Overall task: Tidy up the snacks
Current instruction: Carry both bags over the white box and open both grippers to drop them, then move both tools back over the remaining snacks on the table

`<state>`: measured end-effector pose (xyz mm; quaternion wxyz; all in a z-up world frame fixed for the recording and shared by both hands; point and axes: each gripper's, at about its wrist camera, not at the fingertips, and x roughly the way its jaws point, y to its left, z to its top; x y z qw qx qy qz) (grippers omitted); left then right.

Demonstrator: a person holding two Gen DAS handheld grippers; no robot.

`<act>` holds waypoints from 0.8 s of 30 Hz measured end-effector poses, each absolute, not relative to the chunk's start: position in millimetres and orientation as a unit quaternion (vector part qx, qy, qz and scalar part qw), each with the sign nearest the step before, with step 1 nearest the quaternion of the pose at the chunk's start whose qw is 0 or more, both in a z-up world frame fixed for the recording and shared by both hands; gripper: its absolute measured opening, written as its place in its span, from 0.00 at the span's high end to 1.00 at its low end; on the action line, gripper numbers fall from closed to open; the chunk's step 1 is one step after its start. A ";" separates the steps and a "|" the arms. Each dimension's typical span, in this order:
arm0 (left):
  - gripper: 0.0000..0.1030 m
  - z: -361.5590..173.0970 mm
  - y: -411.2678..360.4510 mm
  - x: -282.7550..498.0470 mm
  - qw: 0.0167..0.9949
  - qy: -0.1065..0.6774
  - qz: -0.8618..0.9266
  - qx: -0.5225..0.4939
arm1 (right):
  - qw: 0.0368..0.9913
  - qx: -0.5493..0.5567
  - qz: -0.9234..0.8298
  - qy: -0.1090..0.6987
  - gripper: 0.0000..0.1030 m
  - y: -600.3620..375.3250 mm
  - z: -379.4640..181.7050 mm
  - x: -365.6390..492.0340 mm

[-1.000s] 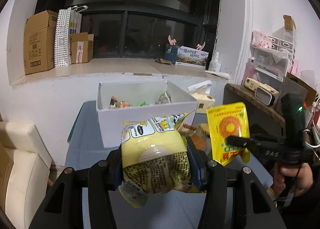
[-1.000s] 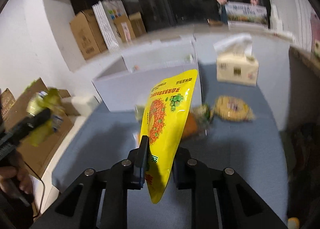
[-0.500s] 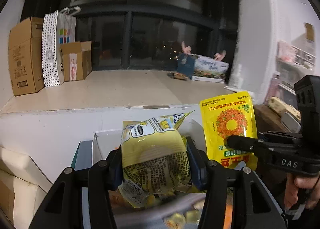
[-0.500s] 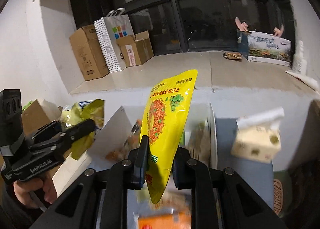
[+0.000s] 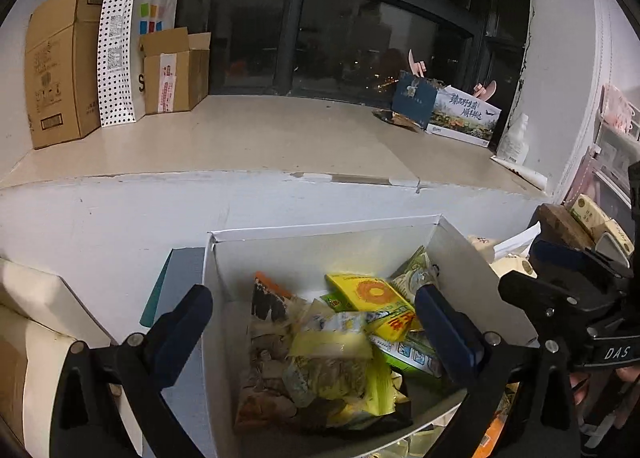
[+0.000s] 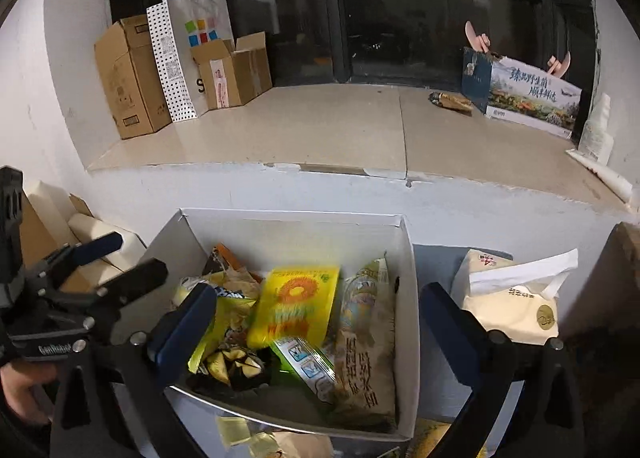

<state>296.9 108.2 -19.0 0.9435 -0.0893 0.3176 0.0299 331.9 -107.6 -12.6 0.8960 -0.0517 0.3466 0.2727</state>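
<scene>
A white box (image 5: pixel 320 232) (image 6: pixel 288 218) holds several snack packs. The pale yellow noodle pack (image 5: pixel 332 362) lies in its middle. The bright yellow pouch with an orange ring (image 5: pixel 370 294) (image 6: pixel 294 304) lies on top beside it. My left gripper (image 5: pixel 316 332) is open and empty above the box; it also shows in the right wrist view (image 6: pixel 120 258). My right gripper (image 6: pixel 320 328) is open and empty above the box; it also shows in the left wrist view (image 5: pixel 560 290).
A tissue pack (image 6: pixel 508 298) stands right of the box. Loose snacks (image 6: pixel 256 438) lie in front of it. Behind is a white ledge (image 5: pixel 260 138) with cardboard boxes (image 5: pixel 60 62), a dotted paper bag (image 5: pixel 128 42) and a printed carton (image 5: pixel 460 114).
Both grippers moved over the white box and opened. The noodle pack left my left gripper and the yellow pouch left my right one; both now lie in the box.
</scene>
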 end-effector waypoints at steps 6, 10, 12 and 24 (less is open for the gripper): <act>0.00 1.4 97.5 266.4 0.954 0.290 0.016 -0.078 | 0.895 -0.036 0.293 0.333 0.00 -113.7 -4.5 312.2; 0.00 18.1 80.9 232.0 0.964 0.260 -0.008 -0.059 | 0.895 -0.033 0.318 0.311 0.00 -128.2 0.8 277.8; 0.00 24.1 73.6 211.6 0.967 0.245 -0.019 -0.061 | 0.896 -0.030 0.325 0.301 0.00 -138.5 0.0 259.8; 0.00 -10.4 34.7 93.8 0.967 0.234 -0.063 -0.077 | 0.902 0.036 0.320 0.288 0.00 -242.6 -44.9 148.3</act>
